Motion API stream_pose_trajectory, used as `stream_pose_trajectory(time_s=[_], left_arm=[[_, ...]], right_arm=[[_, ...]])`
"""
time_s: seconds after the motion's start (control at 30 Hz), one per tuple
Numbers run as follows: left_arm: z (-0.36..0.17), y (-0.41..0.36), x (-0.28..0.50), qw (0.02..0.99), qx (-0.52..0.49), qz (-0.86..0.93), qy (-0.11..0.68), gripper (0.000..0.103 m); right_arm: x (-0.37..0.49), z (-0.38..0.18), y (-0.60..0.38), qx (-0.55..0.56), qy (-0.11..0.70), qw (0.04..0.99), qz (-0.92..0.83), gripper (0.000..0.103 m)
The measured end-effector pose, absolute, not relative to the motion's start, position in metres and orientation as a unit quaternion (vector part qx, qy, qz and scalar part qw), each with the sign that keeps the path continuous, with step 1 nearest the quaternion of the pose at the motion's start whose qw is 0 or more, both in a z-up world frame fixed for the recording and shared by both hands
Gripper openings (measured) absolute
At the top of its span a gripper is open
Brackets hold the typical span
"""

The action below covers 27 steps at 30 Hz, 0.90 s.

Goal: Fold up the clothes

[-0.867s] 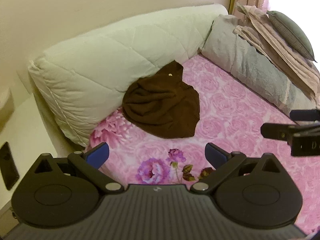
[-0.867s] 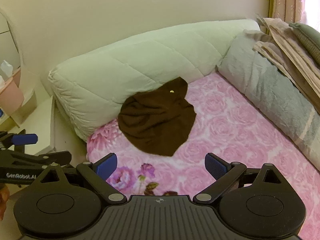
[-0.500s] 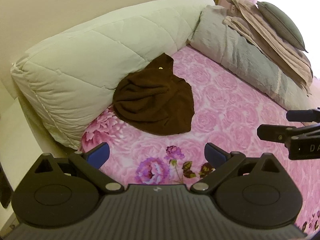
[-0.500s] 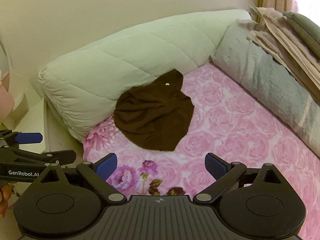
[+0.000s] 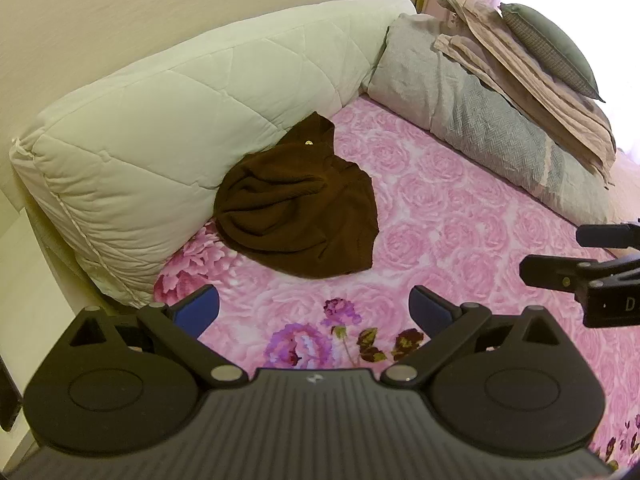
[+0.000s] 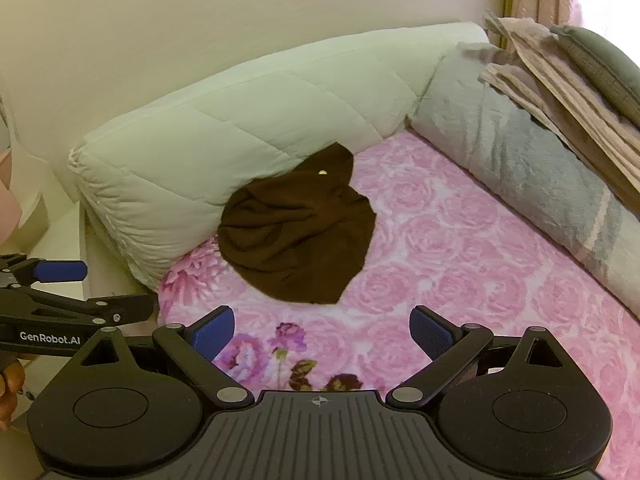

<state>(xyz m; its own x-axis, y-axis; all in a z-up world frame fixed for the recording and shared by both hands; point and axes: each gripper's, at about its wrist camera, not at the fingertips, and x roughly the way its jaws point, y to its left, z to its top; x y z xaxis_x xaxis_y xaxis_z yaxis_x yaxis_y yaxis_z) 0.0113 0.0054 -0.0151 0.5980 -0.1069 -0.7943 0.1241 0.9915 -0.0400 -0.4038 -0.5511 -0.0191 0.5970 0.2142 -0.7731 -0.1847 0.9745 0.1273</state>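
A crumpled dark brown garment [image 5: 300, 212] lies on the pink floral bed sheet [image 5: 460, 216], leaning against a cream quilted bolster; it also shows in the right wrist view [image 6: 298, 232]. My left gripper [image 5: 314, 310] is open and empty, hovering short of the garment over the sheet's near edge. My right gripper [image 6: 322, 330] is open and empty, also short of the garment. The right gripper's fingers show at the right edge of the left wrist view [image 5: 580, 264]; the left gripper shows at the left of the right wrist view [image 6: 60, 292].
A cream quilted bolster [image 5: 180, 120] runs along the wall behind the garment. A grey rolled blanket [image 5: 480, 120] with folded beige cloth [image 5: 532, 80] and a grey pillow [image 5: 552, 44] lies along the right. A white bedside surface [image 6: 52, 240] sits left of the bed.
Both grippers have moved slightly closer to the bed and swung a little right; the garment has not moved. Both stay open.
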Motion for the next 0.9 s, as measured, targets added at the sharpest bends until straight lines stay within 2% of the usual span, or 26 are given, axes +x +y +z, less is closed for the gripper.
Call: stream_pose_trajectory(time_s=[0.9], left_arm=[[-0.014, -0.021, 0.001, 0.89, 0.013, -0.054, 0.452, 0.1]], right_arm=[[-0.414, -0.026, -0.577, 0.017, 0.431, 0.896, 0.11, 0.097]])
